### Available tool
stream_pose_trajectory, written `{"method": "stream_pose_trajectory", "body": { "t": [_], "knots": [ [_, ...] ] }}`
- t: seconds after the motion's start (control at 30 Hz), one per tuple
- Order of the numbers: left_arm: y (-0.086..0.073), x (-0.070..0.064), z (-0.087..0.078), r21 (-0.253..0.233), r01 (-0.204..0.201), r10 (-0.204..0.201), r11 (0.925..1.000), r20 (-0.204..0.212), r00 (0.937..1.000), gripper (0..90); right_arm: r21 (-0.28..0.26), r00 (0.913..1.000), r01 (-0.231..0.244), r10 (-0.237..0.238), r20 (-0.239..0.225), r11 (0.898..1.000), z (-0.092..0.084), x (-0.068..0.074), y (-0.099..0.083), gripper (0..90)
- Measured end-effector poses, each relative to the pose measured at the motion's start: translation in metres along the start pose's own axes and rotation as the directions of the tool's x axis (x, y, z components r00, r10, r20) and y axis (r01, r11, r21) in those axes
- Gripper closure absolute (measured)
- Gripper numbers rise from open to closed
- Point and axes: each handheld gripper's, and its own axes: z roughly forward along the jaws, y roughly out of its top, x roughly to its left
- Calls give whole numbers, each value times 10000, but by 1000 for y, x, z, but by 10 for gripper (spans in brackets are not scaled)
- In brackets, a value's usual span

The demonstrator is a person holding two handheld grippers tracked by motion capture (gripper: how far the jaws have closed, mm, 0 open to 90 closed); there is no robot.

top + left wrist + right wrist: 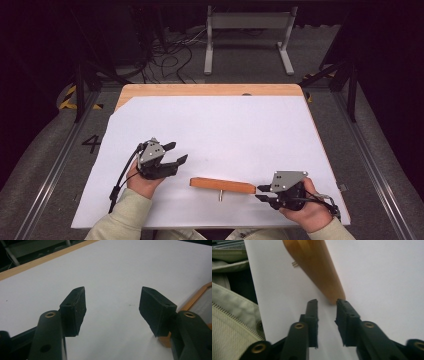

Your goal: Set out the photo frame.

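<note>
Your right gripper (pixel 262 194) sits at the near end of the wooden bar (pixel 222 185), low centre of the high view, jaws narrow and holding nothing. Line them up either side of the bar's tip (pixel 335 298) before you close. Your left gripper (pixel 176 152), wide open and empty, waits left of it. A small pin (pixel 220 195) under the bar is blurred; what it is I cannot tell.

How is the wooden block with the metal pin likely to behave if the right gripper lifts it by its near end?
The wooden block looks solid and straight-edged, so it is probably stiff and won't sag. It lies flat on the white sheet, so rolling seems unlikely. Gripped at one end by the right gripper, its long body may droop or pivot. The metal pin could snag.
</note>
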Motion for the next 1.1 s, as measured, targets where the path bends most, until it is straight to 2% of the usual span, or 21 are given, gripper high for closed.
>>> {"method": "stream_pose_trajectory", "body": {
  "t": [0.1,0.17,0.33,0.43,0.63,0.83,0.9,1.1],
  "knots": [
    [0,0,0,-1,27,-27,10000,-5,10000,385,188,9989,-147,155,-447,9997,4,1,-4,866],
    [0,0,0,-1,4,-4,10000,5,10000,385,242,9980,-80,95,-632,9997,8,2,-4,896],
    [0,0,1,21,12,-12,10000,11,10000,385,210,9953,95,-74,-968,9997,19,7,-2,900],
    [0,0,1,19,10,-10,10000,-4,10000,385,46,9949,-78,82,-1002,10000,25,6,-3,900],
    [-1,0,1,34,42,-42,10000,-11,10000,385,-530,9952,-489,441,-878,9974,30,2,-1,900],
    [-1,1,1,41,51,-51,10000,-10,10000,385,-583,9946,-743,698,-766,9955,34,-1,-2,900],
    [-1,1,1,36,51,-51,10000,-10,10000,385,-647,9941,-944,905,-606,9934,36,-5,-2,900],
    [-1,1,1,44,64,-64,10000,-16,10000,385,-693,9935,-1136,1126,-190,9911,40,-15,1,900]
  ]
}}
